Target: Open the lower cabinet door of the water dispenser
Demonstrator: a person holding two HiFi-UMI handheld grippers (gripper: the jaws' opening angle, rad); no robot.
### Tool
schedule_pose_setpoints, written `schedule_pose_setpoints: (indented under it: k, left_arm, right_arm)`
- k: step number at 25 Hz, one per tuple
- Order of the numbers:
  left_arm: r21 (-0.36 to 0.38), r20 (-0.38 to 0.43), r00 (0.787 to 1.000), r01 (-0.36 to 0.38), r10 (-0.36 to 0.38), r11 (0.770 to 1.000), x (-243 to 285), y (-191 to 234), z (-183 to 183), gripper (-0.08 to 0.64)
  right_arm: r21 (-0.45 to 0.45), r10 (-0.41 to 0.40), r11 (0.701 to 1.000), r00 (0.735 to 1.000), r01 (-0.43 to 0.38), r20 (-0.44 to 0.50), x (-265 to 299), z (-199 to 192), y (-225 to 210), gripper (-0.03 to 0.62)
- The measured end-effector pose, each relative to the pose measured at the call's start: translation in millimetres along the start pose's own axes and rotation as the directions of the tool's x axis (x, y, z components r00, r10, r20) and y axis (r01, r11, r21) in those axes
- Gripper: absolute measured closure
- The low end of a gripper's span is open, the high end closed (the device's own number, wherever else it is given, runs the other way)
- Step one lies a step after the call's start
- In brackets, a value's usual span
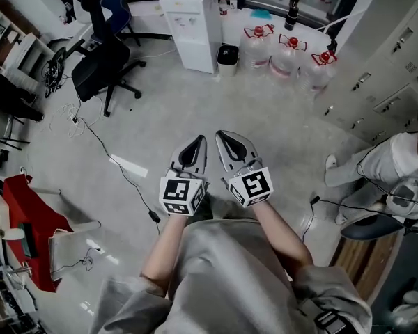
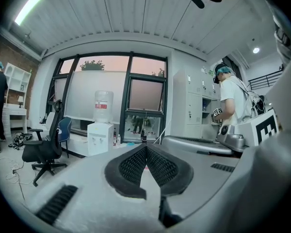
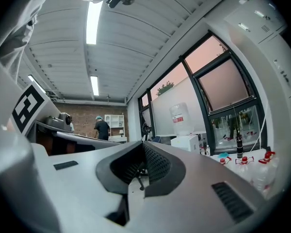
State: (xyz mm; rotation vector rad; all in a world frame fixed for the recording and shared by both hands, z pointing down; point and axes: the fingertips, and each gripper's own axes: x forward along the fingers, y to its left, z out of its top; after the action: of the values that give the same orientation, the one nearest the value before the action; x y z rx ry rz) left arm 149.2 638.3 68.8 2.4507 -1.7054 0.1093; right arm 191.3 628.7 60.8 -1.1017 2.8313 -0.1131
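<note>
The left gripper [image 1: 197, 142] and the right gripper [image 1: 223, 137] are both clenched on nothing, jaws pressed together. They sit side by side, close in front of the person. Far across the floor, well apart from them, stands the water dispenser [image 1: 193, 30]. A black chair [image 1: 101, 58] is to its left and water bottles [image 1: 285, 54] to its right.

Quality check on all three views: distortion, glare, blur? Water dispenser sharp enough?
Head view: even light, soft shadows, edges bend slightly, water dispenser small but sharp. Left gripper view: heavy fisheye, black corners, nearest foreground soft, dispenser clear. Right gripper view: same fisheye, scene tilted, ceiling lamp blown out.
</note>
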Motion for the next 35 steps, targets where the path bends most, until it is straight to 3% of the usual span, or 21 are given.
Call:
schedule_pose_setpoints:
  k: [11, 27, 35]
  left_arm:
    - [0.016, -0.005, 0.997, 0.072, -0.072, 0.997, 57.4, 41.3, -3.7, 0.552]
    - [-0.051, -0.053, 0.989, 0.132, -0.135, 0.990, 125.1, 181.3, -1.9, 0.552]
    - [-0.074, -0.075, 0.981, 0.176, -0.181, 0.982, 152.6, 218.7, -5.3, 0.552]
  right_arm:
    - [0.001, -0.060, 0.998, 0.997, 0.061, -0.048, 57.0, -20.4, -33.5, 0.583]
    - [0.000, -0.120, 0.993, 0.984, 0.121, -0.129, 204.3, -48.6, -45.3, 0.583]
    - [-0.004, -0.164, 0.986, 0.975, 0.166, -0.150, 246.7, -59.9, -57.8, 0.583]
